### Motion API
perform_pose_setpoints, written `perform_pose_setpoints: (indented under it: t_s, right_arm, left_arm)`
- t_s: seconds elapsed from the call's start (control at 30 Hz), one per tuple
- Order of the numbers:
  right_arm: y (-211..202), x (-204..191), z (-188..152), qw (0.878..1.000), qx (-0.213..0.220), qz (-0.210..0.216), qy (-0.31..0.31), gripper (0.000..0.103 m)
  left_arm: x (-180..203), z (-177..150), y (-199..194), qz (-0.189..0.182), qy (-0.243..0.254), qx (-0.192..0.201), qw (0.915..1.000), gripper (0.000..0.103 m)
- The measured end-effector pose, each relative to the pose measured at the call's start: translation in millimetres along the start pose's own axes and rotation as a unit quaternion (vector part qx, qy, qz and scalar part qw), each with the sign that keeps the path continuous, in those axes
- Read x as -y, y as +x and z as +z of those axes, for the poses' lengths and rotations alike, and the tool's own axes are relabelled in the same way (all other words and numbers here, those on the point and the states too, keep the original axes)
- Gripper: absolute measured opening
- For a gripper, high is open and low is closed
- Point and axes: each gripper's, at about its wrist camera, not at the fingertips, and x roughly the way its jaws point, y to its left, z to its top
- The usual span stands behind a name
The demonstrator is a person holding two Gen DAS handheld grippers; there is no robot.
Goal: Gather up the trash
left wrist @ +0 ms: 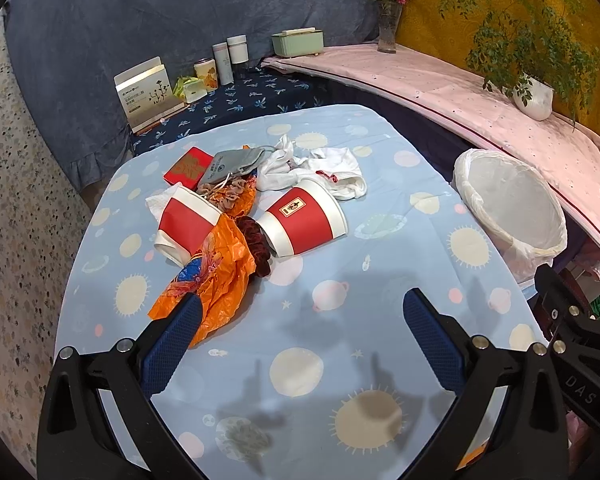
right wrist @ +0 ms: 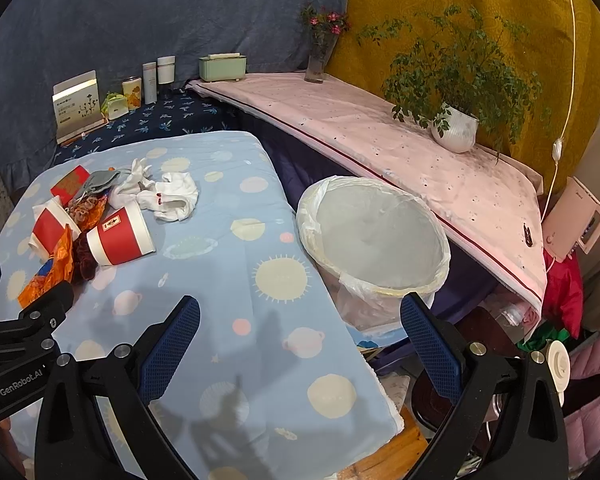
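Two grippers hover low over a table (left wrist: 380,168) covered in a pale blue cloth printed with suns and planets. Nearest the left camera, the left gripper (left wrist: 302,338) has its blue-padded fingers spread wide with nothing between them; its left pad overlaps the edge of an orange bag (left wrist: 216,280) in that view, though contact cannot be judged. The right gripper (right wrist: 300,338) is likewise spread wide and holds nothing, its fingers framing the right edge of the table.

Trash sits in a loose pile on the left half of the table. Going left to right: a white tissue (left wrist: 158,204) lies under a tipped red cup (left wrist: 186,226), and the crumpled orange bag rests against that cup's front. Behind them lie a red packet (left wrist: 188,168) and a grey pouch (left wrist: 230,166). A dark red scrunchie (left wrist: 256,244) sits between the two cups, touching the base of a second red cup (left wrist: 302,220), which lies on its side with its mouth facing right. Just behind it is a heap of white cloth (left wrist: 324,172).

Further right, beside the table's edge, stands a bin (right wrist: 374,240) lined with a white plastic bag, apart from the pile. Behind it runs a pink-covered shelf (right wrist: 380,136) carrying a potted plant (right wrist: 456,120).
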Motion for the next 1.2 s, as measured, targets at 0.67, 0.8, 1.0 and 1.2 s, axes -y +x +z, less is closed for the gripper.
perform_pose_setpoints:
  t_s: [0.67, 0.8, 1.0, 1.2]
  right_arm:
    - [-11.5, -1.8, -0.1, 1.0, 0.007, 0.002, -0.008, 0.096]
    - [-11.4, -2.9, -0.8, 1.0, 0.007, 0.001, -0.008, 0.096]
    - [-11.5, -3.0, -0.7, 1.0, 0.008, 0.001, -0.009, 0.096]
    - [-11.2, -3.1, -0.8, 1.0, 0.007, 0.0, -0.009, 0.096]
  left_arm:
    - [-4.9, -8.2, -4.7, -0.003, -0.023, -0.008, 0.9997, 0.096]
    - [-5.1, -10.1, -5.3, -0.001, -0.026, -0.01, 0.9996, 0.096]
    - [-5.5, -11.6, -6.5, -0.002, -0.029, -0.012, 0.9995, 0.096]
    - [-7.3, -12.2, -5.9, 0.001, -0.034, -0.012, 0.9993, 0.096]
